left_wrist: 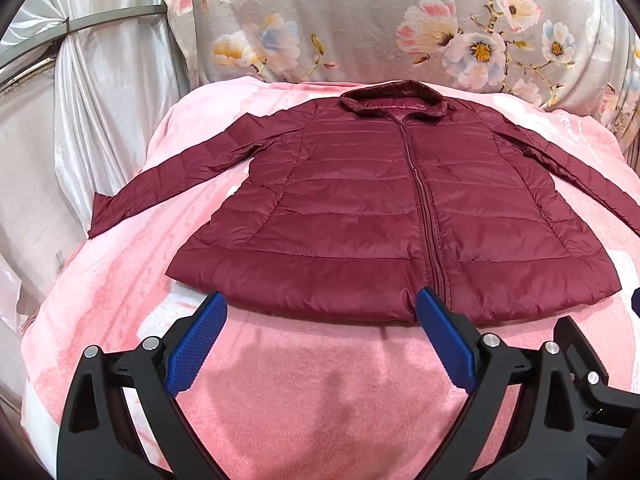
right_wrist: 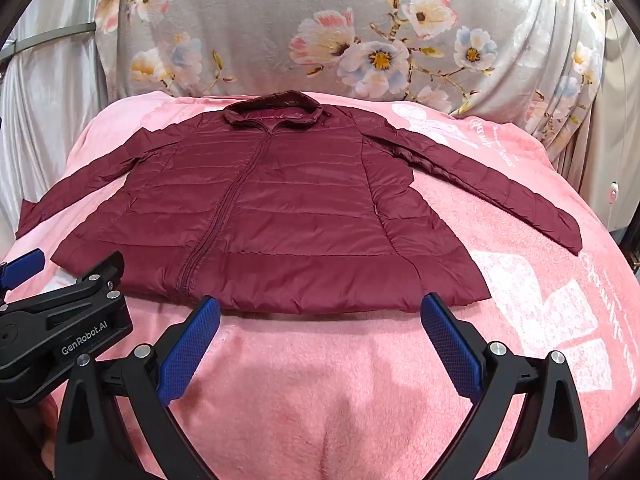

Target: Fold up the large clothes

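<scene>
A maroon quilted puffer jacket (left_wrist: pixel 380 208) lies flat and zipped on a pink blanket, collar at the far end, both sleeves spread out to the sides. It also shows in the right wrist view (right_wrist: pixel 272 216). My left gripper (left_wrist: pixel 320 300) is open and empty, its blue pads just in front of the jacket's hem near the zipper. My right gripper (right_wrist: pixel 320 304) is open and empty, in front of the hem's right half. The left gripper's body (right_wrist: pixel 64 320) shows at the left of the right wrist view.
The pink blanket (left_wrist: pixel 320 400) covers a bed, with white print (right_wrist: pixel 560 312) on its right part. A grey floral cloth (left_wrist: pixel 380 20) hangs behind the bed. A shiny white curtain (left_wrist: pixel 80 120) hangs at the left.
</scene>
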The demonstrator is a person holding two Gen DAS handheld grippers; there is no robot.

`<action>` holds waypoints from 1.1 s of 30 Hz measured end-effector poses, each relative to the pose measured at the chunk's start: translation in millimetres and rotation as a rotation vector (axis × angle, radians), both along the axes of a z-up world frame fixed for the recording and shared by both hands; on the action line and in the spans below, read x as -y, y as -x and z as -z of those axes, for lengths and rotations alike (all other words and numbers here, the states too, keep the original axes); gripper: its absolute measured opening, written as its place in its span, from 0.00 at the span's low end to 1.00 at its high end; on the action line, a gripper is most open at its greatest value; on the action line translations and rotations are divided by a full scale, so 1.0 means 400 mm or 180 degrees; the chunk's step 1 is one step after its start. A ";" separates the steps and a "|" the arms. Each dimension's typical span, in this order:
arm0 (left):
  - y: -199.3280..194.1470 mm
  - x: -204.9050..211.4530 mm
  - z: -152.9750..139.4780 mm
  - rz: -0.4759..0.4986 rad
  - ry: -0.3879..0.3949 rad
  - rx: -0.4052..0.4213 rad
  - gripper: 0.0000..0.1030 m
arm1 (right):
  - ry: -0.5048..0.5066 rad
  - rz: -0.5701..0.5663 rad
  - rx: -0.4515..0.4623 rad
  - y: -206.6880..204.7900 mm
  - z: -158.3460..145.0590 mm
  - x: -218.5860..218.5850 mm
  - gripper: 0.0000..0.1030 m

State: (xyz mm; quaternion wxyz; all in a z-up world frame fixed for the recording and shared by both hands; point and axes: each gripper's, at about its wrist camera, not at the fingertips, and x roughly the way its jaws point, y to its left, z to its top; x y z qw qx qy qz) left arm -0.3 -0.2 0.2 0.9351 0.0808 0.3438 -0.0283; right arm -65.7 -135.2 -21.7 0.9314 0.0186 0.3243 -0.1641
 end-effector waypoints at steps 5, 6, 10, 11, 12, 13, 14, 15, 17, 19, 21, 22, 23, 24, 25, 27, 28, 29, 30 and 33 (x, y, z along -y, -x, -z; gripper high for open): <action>0.000 0.000 -0.001 0.0001 0.0007 -0.0003 0.90 | 0.0006 -0.0001 0.0002 0.000 0.000 -0.001 0.95; 0.000 0.000 -0.001 0.0000 0.0010 -0.0004 0.90 | 0.0008 -0.0001 0.0003 0.001 0.000 -0.001 0.95; 0.000 0.000 0.000 -0.0002 0.0006 -0.0004 0.90 | 0.0004 -0.0006 0.0002 0.002 -0.001 -0.002 0.95; -0.001 -0.001 0.000 -0.0005 0.0008 -0.0005 0.90 | 0.0007 -0.0009 0.0001 0.003 -0.001 -0.003 0.95; -0.001 -0.001 0.001 -0.0005 0.0010 -0.0007 0.90 | 0.0013 -0.0007 0.0002 0.002 0.000 -0.003 0.95; 0.000 0.000 0.000 -0.0006 0.0010 -0.0007 0.90 | 0.0013 -0.0007 0.0003 0.001 0.000 -0.004 0.95; 0.000 0.000 0.000 -0.0008 0.0011 -0.0009 0.90 | 0.0016 -0.0013 0.0004 0.003 -0.001 -0.004 0.95; 0.000 0.000 0.000 -0.0008 0.0012 -0.0010 0.90 | 0.0020 -0.0015 0.0006 0.002 0.000 -0.004 0.95; 0.000 0.000 0.000 -0.0008 0.0013 -0.0010 0.90 | 0.0020 -0.0019 0.0005 0.002 -0.001 -0.004 0.95; 0.000 0.000 0.000 -0.0008 0.0017 -0.0012 0.90 | 0.0019 -0.0016 0.0006 0.002 -0.001 -0.006 0.95; 0.000 0.000 0.000 -0.0008 0.0018 -0.0011 0.90 | 0.0023 -0.0014 0.0005 0.002 -0.001 -0.007 0.95; 0.000 0.000 0.000 -0.0009 0.0018 -0.0013 0.90 | 0.0025 -0.0013 0.0007 0.002 -0.001 -0.007 0.95; 0.000 0.000 0.000 -0.0009 0.0016 -0.0013 0.90 | 0.0028 -0.0013 0.0007 0.003 -0.002 -0.008 0.95; 0.000 0.000 0.000 -0.0009 0.0018 -0.0011 0.90 | 0.0028 -0.0013 0.0006 0.002 -0.001 -0.007 0.95; 0.000 0.000 0.000 -0.0008 0.0019 -0.0011 0.90 | 0.0026 -0.0015 0.0007 0.002 -0.002 -0.007 0.95; 0.000 0.000 0.001 -0.0010 0.0018 -0.0011 0.90 | 0.0026 -0.0013 0.0007 0.002 -0.002 -0.008 0.95; 0.000 -0.001 0.000 -0.0009 0.0019 -0.0012 0.90 | 0.0029 -0.0013 0.0008 0.003 -0.002 -0.008 0.95; -0.001 0.000 0.001 -0.0009 0.0018 -0.0013 0.90 | 0.0031 -0.0014 0.0008 0.003 -0.002 -0.008 0.95; 0.000 -0.001 0.000 -0.0008 0.0018 -0.0012 0.90 | 0.0027 -0.0014 0.0005 0.002 -0.002 -0.007 0.95; 0.000 -0.001 0.000 -0.0009 0.0018 -0.0012 0.90 | 0.0028 -0.0014 0.0005 0.002 -0.002 -0.007 0.95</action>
